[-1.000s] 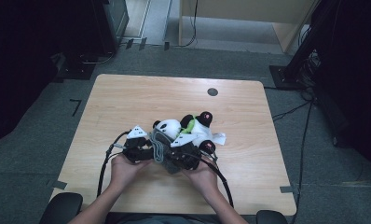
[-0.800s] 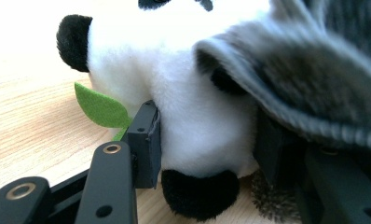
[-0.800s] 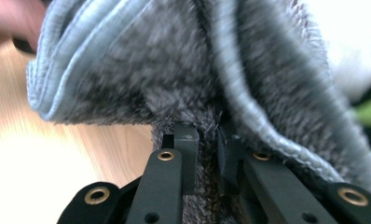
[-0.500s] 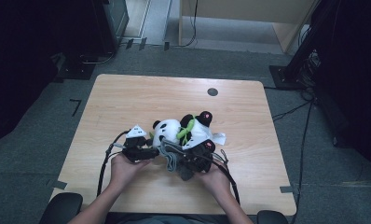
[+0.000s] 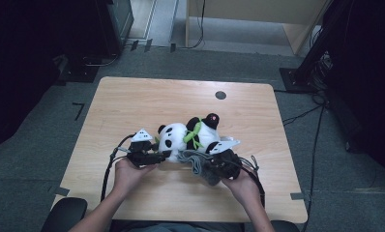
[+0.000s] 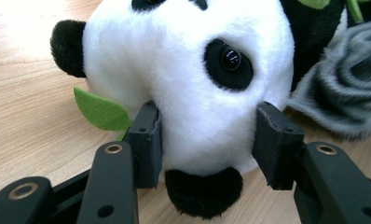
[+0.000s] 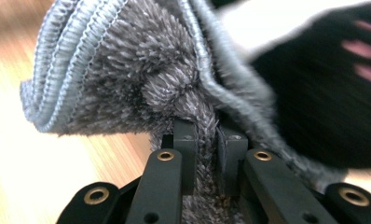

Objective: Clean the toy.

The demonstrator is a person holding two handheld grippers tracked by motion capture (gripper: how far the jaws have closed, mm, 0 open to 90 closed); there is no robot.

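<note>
A black-and-white plush panda [image 5: 188,135] with a green neck ribbon lies on its side on the wooden table [image 5: 132,101]. My left gripper [image 5: 154,157] is shut on the panda's head [image 6: 193,84], the pads pressing into the white plush just above its black muzzle. A grey fuzzy cloth [image 5: 198,164] lies bunched against the panda's near side. My right gripper [image 5: 214,164] is shut on a fold of that grey cloth [image 7: 141,70], with one of the panda's black paws [image 7: 333,93] close behind it.
A round dark hole [image 5: 220,95] sits in the tabletop at the far side. A green felt leaf [image 6: 102,112] pokes out beside the panda's head. Cables trail from both grippers toward the near edge. Dark equipment and a chair stand around the table.
My right gripper has moved to the right along the near side of the panda, drawing the grey cloth with it. The left gripper has stayed on the panda's head.
</note>
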